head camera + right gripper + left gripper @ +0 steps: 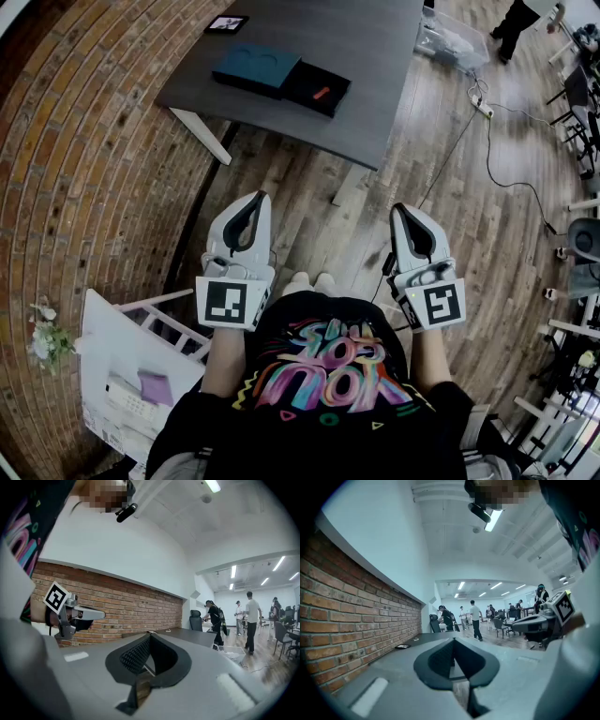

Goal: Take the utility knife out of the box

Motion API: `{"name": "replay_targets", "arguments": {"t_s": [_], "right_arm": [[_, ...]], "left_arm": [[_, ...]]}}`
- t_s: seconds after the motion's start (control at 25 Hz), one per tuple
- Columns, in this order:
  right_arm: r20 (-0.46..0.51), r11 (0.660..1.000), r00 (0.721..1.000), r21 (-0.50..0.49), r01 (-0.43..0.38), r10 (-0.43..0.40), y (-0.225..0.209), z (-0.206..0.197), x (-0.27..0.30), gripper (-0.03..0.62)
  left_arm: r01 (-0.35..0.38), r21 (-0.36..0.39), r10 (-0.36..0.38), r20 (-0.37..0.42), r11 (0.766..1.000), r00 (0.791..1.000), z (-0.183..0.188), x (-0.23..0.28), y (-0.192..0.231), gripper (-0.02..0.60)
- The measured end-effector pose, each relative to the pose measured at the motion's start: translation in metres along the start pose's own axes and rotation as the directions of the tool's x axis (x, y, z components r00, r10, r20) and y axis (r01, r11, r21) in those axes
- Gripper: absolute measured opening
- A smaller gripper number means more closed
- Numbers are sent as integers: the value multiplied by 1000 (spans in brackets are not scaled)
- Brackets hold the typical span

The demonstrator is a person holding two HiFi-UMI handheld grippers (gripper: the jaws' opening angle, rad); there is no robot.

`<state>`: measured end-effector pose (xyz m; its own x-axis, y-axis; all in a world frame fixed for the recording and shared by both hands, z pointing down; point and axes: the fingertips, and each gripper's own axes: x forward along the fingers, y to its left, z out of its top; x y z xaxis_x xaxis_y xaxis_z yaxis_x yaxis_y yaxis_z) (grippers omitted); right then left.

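Head view showed the two tools close to the person's printed shirt, over the plank floor. The left gripper and the right gripper each had their jaws pressed together at the tips with nothing between them, and each gripper's own view showed the same closed, empty tips. Farther on stood a dark table. The box lay close to its near edge, toward the left corner, with a black tray touching its teal part. The orange utility knife lay in that tray, well apart from both grippers. A phone sat at the table's far left edge, by the brick wall. Only this view showed the box and knife. The gripper views looked level across the tabletop and each caught the other gripper alongside, with people standing far down the room.
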<state>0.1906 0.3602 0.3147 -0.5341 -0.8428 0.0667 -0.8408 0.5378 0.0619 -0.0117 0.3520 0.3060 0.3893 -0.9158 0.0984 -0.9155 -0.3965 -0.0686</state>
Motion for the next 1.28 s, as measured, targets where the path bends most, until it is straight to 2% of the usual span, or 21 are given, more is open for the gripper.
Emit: {"name": "replay_targets", "arguments": {"t_s": [0.2, 0.44, 0.72, 1.04, 1.28], "right_arm": [[12, 1000, 1000, 4, 22, -22, -7, 3, -7, 0], [56, 1000, 998, 12, -11, 11, -7, 2, -16, 0], [73, 997, 996, 40, -59, 56, -3, -3, -9, 0], [15, 996, 998, 51, -68, 68, -15, -19, 32, 0], [13, 997, 998, 55, -56, 55, -24, -18, 98, 0]], "left_arm": [[-8, 3, 8, 2, 1000, 1000, 5, -1, -7, 2], [-36, 20, 36, 16, 999, 999, 7, -9, -16, 2], [-68, 4, 68, 4, 998, 998, 0, -12, -16, 2], [-75, -3, 75, 0, 997, 997, -6, 21, 10, 2], [-50, -2, 50, 0, 999, 999, -4, 71, 56, 2]]}}
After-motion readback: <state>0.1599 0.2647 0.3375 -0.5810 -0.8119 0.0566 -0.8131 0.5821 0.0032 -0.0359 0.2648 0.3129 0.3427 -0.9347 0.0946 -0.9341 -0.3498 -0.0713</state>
